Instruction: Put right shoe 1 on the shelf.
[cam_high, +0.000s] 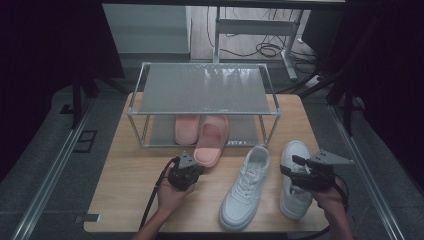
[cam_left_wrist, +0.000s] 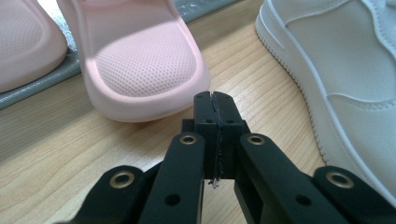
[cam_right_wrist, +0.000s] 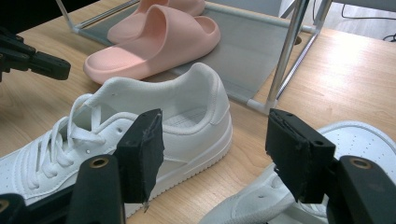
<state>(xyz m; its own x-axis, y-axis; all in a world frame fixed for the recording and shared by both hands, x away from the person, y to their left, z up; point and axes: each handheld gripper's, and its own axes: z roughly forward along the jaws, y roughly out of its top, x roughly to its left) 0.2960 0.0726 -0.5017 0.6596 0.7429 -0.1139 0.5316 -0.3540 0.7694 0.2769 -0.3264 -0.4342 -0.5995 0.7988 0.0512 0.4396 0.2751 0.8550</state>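
Note:
Two pink slippers lie at the shoe rack (cam_high: 205, 90): one (cam_high: 186, 129) on the lower shelf, the other (cam_high: 212, 140) half off it, its end on the table. My left gripper (cam_high: 190, 169) is shut and empty, its tips (cam_left_wrist: 215, 100) just short of that slipper's rim (cam_left_wrist: 140, 60). Two white sneakers stand on the table, the left one (cam_high: 246, 187) laced, the right one (cam_high: 294, 180) under my right hand. My right gripper (cam_high: 292, 165) is open (cam_right_wrist: 217, 135), hovering over the right sneaker (cam_right_wrist: 345, 135) and facing the heel of the left sneaker (cam_right_wrist: 154, 121).
The wooden table (cam_high: 130, 180) carries the metal rack, whose front leg (cam_right_wrist: 289, 51) stands just behind the sneakers. The top shelf is bare. Cables lie on the floor behind the table. Black cables trail from both grippers toward the near edge.

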